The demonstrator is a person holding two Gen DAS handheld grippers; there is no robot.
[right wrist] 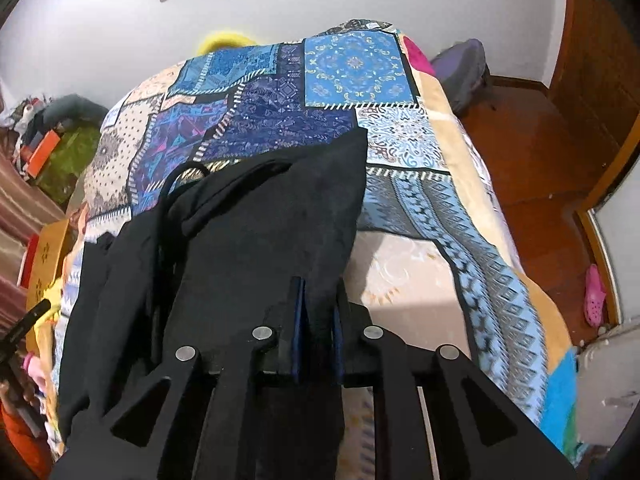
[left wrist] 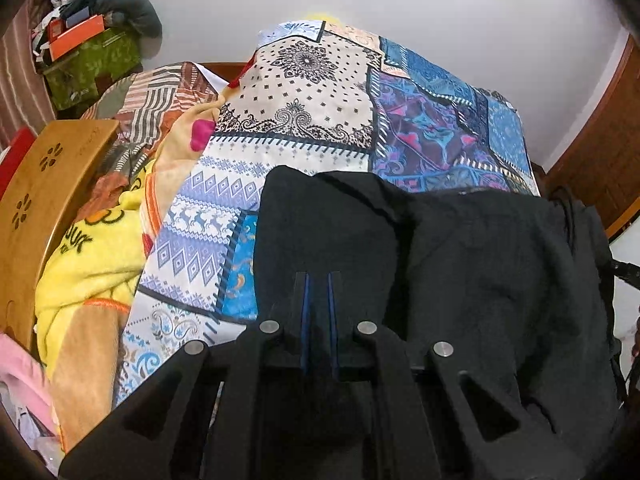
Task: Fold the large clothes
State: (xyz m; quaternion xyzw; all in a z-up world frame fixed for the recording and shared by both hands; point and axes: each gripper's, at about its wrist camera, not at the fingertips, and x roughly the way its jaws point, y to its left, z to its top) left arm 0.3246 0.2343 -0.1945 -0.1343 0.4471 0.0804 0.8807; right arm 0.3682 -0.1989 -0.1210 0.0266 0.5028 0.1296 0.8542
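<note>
While the yellow blanket (left wrist: 92,276) bunches at far left, the left claw (left wrist: 318,280) pinches the black garment (left wrist: 480,264) spread over the patchwork bedspread (left wrist: 304,112); the right claw (right wrist: 318,292) nips its edge too.

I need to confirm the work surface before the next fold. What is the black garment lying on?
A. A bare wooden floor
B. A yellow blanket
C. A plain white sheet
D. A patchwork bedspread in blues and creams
D: the black garment lies spread over the patchwork bedspread, whose blue and cream panels show beyond it in both wrist views; the yellow blanket sits off to one side.
</note>
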